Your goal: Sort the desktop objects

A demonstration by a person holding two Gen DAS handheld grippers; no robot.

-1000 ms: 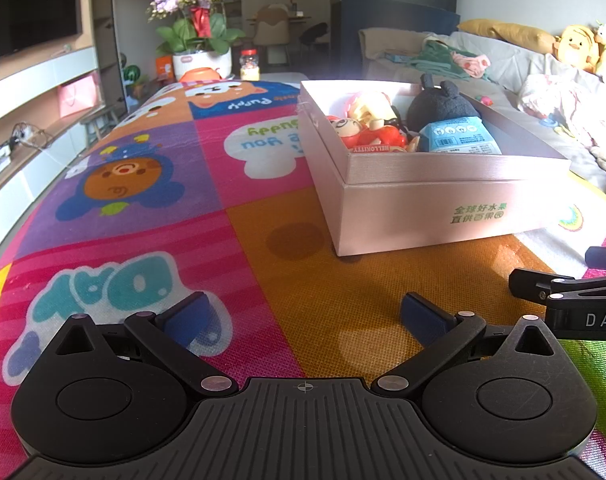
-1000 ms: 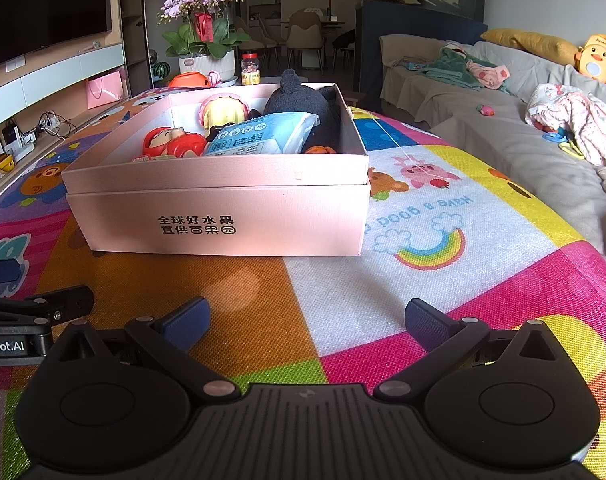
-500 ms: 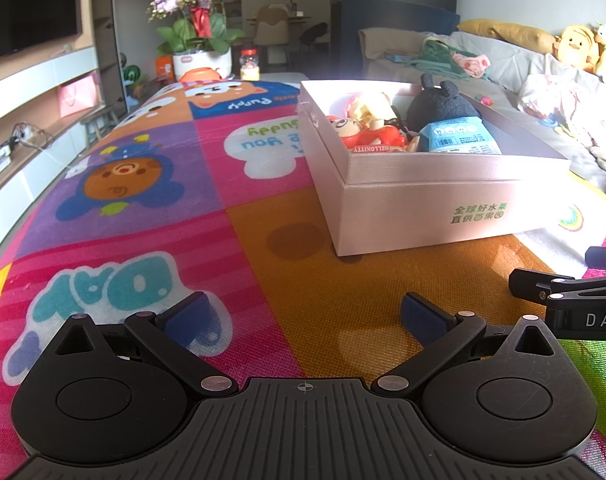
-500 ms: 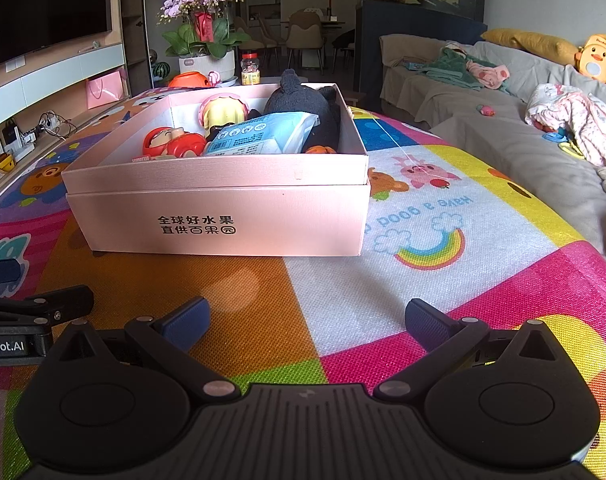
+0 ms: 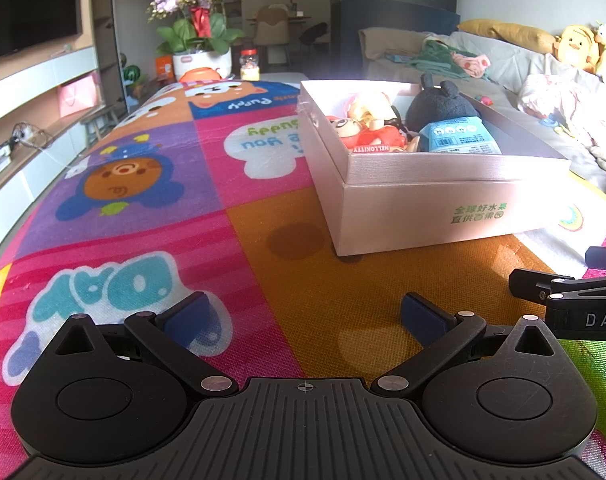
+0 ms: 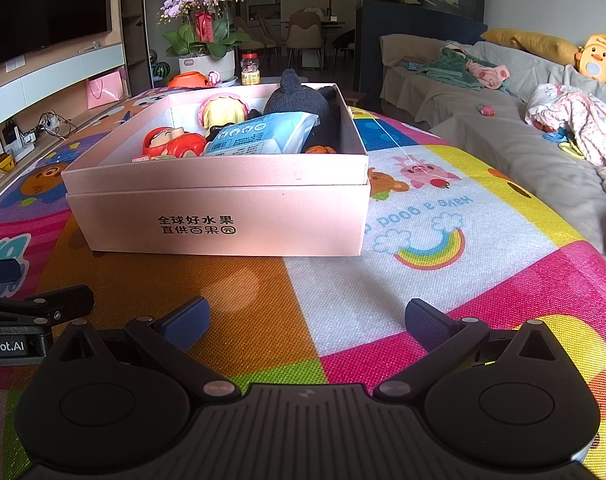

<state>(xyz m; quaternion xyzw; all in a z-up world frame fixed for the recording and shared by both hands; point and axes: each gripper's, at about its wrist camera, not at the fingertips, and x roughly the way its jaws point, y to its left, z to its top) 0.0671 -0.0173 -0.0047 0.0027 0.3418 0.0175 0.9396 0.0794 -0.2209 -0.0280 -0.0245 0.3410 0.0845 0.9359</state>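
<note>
A pink cardboard box (image 5: 443, 208) (image 6: 223, 216) stands on a colourful play mat (image 5: 143, 200) (image 6: 423, 280). Inside it lie a red doll (image 5: 363, 136) (image 6: 171, 144), a blonde doll (image 6: 223, 110), a black plush toy (image 5: 443, 106) (image 6: 303, 100) and a blue tissue pack (image 5: 459, 138) (image 6: 259, 136). My left gripper (image 5: 303, 318) is open and empty, low over the mat, short of the box's left front corner. My right gripper (image 6: 307, 318) is open and empty, in front of the box. Each gripper shows at the edge of the other's view.
A potted orchid (image 5: 199, 36) (image 6: 203, 40), a small jar (image 5: 250, 64) and an orange item (image 6: 189, 79) stand at the mat's far end. A grey sofa (image 6: 503, 128) with clothes and a yellow plush (image 6: 597, 58) runs along the right. A TV shelf (image 5: 31, 112) lies left.
</note>
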